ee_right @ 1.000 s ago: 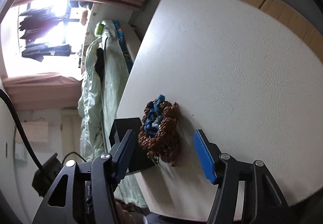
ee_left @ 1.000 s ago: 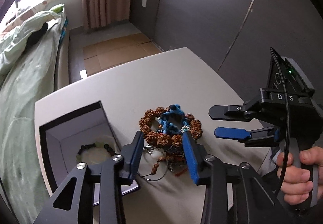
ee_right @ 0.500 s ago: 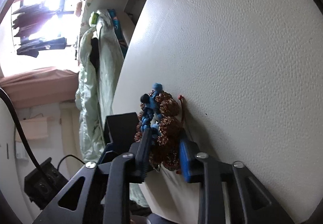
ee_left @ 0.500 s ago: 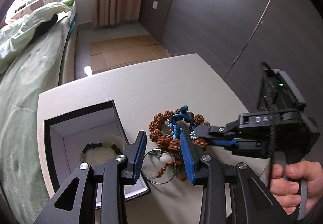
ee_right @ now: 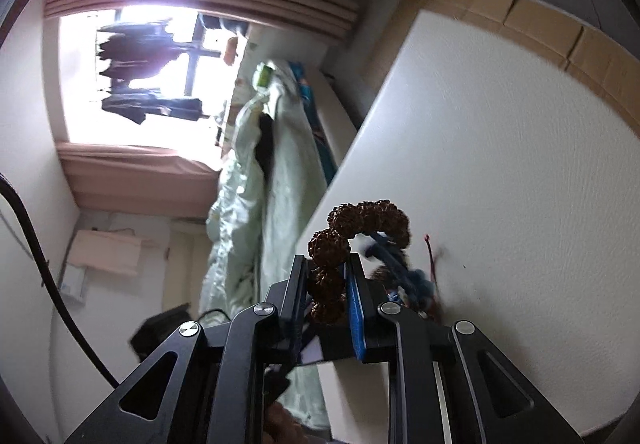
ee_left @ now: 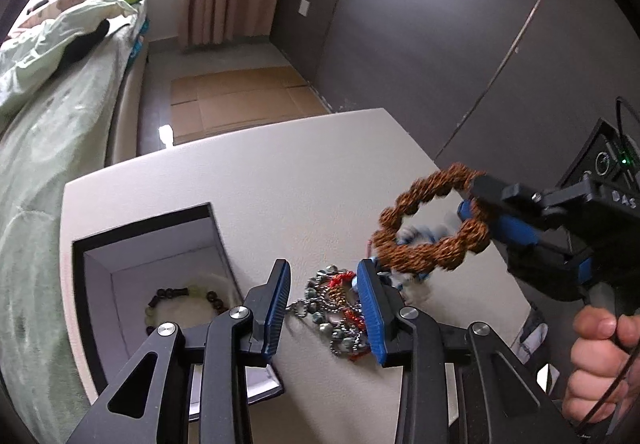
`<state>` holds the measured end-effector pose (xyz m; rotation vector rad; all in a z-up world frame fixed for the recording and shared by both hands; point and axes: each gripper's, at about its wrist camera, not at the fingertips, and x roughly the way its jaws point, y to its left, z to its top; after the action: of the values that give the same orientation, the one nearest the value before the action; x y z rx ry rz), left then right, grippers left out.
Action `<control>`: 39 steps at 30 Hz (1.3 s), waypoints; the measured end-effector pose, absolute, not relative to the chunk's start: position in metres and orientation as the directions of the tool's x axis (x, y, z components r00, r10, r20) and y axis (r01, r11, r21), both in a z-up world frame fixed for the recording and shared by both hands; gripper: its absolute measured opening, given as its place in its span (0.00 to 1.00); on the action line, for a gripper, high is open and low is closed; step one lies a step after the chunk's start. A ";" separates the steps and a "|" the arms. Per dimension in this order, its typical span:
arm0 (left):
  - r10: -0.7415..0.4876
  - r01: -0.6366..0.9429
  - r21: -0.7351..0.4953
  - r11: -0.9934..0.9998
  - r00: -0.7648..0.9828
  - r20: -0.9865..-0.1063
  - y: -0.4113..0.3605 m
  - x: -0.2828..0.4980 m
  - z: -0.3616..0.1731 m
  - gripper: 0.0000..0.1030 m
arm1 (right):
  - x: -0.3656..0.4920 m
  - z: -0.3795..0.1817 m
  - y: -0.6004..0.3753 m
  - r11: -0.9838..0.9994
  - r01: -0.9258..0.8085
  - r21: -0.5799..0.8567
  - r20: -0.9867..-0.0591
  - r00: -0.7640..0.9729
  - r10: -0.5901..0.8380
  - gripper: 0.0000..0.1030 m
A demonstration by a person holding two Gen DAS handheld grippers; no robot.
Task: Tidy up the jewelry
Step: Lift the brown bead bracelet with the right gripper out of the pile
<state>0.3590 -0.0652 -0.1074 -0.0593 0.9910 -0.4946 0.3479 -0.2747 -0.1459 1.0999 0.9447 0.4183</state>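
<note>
Two tongs work here: the left tongs (ee_left: 324, 304), apart, straddle the chain tangle (ee_left: 336, 308) on the table (ee_left: 280, 184); the right tongs (ee_right: 327, 296) are clamped on the brown bead bracelet (ee_left: 432, 224), held aloft, best carried slowly to the open box (ee_left: 160, 272) so trailing blue cord (ee_right: 396, 268) clears.

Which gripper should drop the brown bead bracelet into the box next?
Right. The right gripper is shut on the brown bead bracelet, lifted above the table. The left gripper hangs open beside the box.
</note>
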 end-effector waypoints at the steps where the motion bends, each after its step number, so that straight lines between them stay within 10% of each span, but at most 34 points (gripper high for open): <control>1: -0.432 0.381 -0.272 0.884 0.441 -0.787 -0.068 0.359 -0.108 0.35 | 0.347 -0.144 -0.277 0.422 0.145 0.895 -0.425 0.569 0.704 0.20; 28: -0.371 0.551 -0.133 0.824 0.347 -0.862 -0.129 0.342 -0.145 0.35 | 0.312 -0.114 -0.311 0.503 0.157 0.850 -0.460 0.687 0.562 0.20; 31: -0.352 0.557 -0.111 0.823 0.347 -0.869 -0.132 0.342 -0.147 0.03 | 0.314 -0.113 -0.307 0.520 0.148 0.842 -0.468 0.680 0.564 0.20; 39: -0.456 0.536 -0.214 0.817 0.373 -0.808 -0.108 0.339 -0.110 0.02 | 0.315 -0.112 -0.303 0.528 0.139 0.838 -0.469 0.678 0.566 0.20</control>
<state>0.3392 -0.1082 -0.1099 0.0894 1.0041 -0.6365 0.3155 -0.3029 -0.1123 1.0049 0.8133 0.2916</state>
